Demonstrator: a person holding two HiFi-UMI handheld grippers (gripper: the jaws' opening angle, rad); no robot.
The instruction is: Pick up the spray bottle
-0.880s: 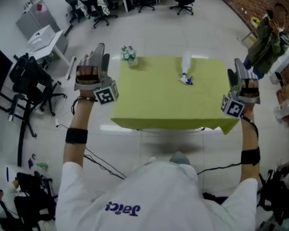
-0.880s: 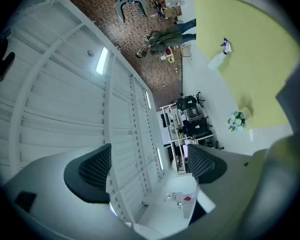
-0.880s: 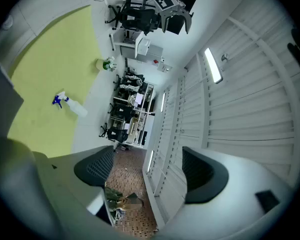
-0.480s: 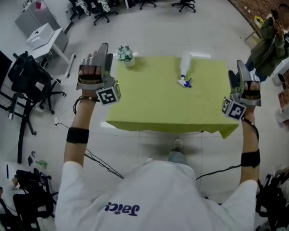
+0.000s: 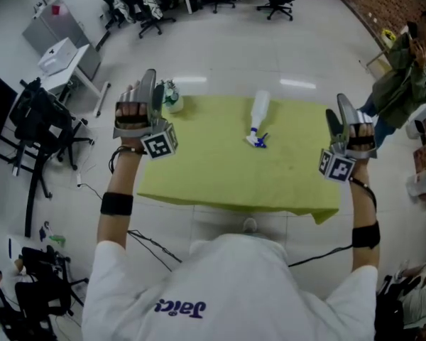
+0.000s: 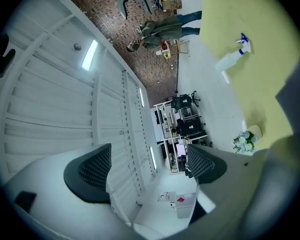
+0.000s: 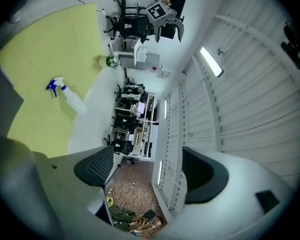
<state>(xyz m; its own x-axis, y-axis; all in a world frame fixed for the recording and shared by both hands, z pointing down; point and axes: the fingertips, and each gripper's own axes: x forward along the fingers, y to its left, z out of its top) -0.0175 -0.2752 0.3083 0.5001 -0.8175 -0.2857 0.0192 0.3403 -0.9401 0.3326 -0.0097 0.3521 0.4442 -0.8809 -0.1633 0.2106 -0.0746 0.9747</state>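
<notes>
A clear spray bottle [image 5: 258, 114] with a blue trigger lies on its side on the yellow-green table [image 5: 220, 169], toward the far edge. It also shows in the left gripper view as the spray bottle [image 6: 233, 58] and in the right gripper view as the spray bottle [image 7: 69, 97]. My left gripper [image 5: 150, 87] is held up past the table's left side, open and empty, its jaws [image 6: 147, 166] pointing slightly upward. My right gripper [image 5: 336, 116] is raised at the table's right edge, open with nothing between its jaws [image 7: 149, 170]. Both are well apart from the bottle.
A small potted plant [image 5: 172, 95] stands at the table's far left corner. Black office chairs [image 5: 46, 123] and a white cart [image 5: 62, 57] are on the left, more chairs at the back. A person in a green coat [image 5: 405, 73] stands at the right. Cables [image 5: 145, 236] lie on the floor.
In the head view the table and bottle have slid nearer and slightly left as the person steps closer. Both grippers stay raised at the table's sides, open.
</notes>
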